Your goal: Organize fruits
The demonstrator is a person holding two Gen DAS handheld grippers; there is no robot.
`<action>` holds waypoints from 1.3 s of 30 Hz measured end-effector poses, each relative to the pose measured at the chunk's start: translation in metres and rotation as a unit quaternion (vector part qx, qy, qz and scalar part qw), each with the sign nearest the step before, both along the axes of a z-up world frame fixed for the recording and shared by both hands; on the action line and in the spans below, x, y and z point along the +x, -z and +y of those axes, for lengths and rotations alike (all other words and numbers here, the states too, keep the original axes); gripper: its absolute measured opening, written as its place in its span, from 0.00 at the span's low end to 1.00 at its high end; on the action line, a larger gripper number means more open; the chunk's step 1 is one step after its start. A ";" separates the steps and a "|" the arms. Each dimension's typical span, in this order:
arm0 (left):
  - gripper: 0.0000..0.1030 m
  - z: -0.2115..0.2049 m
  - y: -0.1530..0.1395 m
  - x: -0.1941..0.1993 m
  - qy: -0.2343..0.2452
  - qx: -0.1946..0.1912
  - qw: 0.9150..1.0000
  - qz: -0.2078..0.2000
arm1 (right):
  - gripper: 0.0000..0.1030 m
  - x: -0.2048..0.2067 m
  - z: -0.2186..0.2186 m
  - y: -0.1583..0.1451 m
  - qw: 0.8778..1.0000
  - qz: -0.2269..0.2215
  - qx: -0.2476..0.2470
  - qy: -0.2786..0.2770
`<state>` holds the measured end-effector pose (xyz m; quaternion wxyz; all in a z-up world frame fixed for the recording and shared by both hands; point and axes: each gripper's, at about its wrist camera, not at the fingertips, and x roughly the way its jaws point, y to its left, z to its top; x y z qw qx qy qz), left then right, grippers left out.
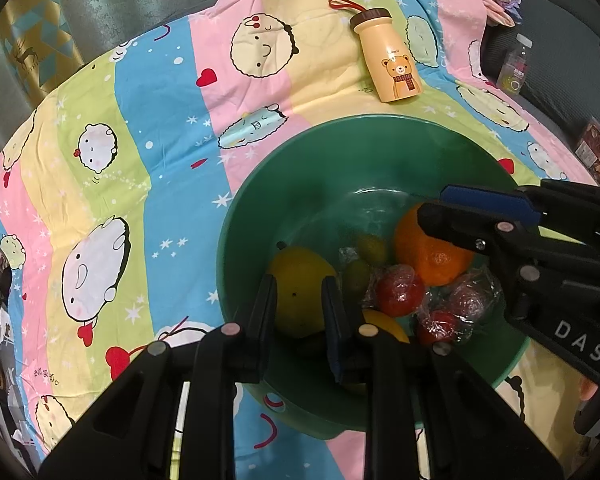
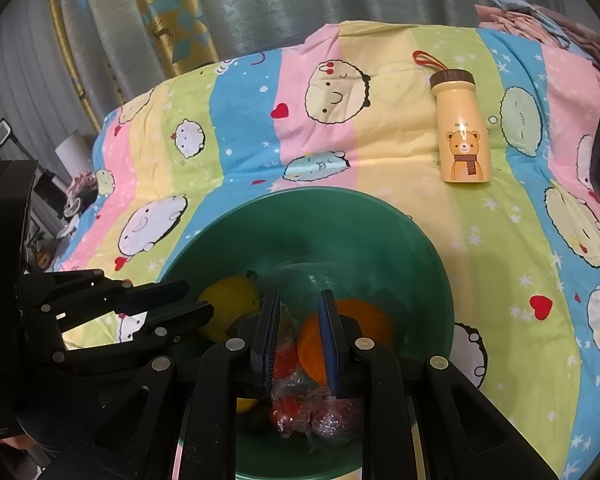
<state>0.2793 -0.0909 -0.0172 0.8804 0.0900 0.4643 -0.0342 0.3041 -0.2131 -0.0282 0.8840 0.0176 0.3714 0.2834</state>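
- Left wrist view: left gripper (image 1: 298, 312) partly open, empty, over yellow fruit (image 1: 300, 292) in green bowl (image 1: 260, 200).
- Right gripper (image 2: 298, 340) partly open, empty, above orange (image 2: 312, 344).
- Bear bottle (image 2: 462, 128) lies on the cartoon sheet (image 2: 380, 152), apart.

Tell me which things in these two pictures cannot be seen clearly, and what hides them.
- Yellow fruit, left wrist view: left claw straddles it; whether the pads touch is unclear.
- Orange, right wrist view: partly behind the right claw.
- Wrapped red fruits: crinkled film blurs them, so type and count are uncertain.
- Bowl: its near rim is hidden by claw bodies in both views.
- Clear bottle, left wrist view: label too small.
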 end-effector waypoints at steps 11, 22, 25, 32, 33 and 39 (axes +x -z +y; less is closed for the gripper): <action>0.24 0.000 -0.002 -0.001 0.000 0.001 1.000 -0.001 | 0.21 0.000 -0.003 -0.003 1.000 0.000 -0.001 0.002; 0.39 0.002 -0.002 -0.003 -0.005 0.000 1.000 0.000 | 0.23 0.000 -0.005 -0.003 1.000 0.006 -0.010 0.009; 0.45 0.003 -0.003 -0.003 -0.007 -0.003 1.000 0.001 | 0.28 0.000 -0.006 -0.003 1.000 0.007 -0.007 0.013; 0.57 0.002 -0.004 -0.003 -0.011 -0.001 1.000 -0.003 | 0.34 0.000 -0.009 -0.002 1.000 0.011 -0.006 0.020; 0.61 0.002 -0.004 -0.003 -0.013 0.001 1.000 -0.004 | 0.36 0.000 -0.009 -0.002 1.000 0.011 -0.006 0.020; 0.71 -0.001 -0.004 -0.005 -0.013 0.013 1.000 -0.011 | 0.50 0.000 -0.012 -0.003 1.000 0.006 -0.005 0.027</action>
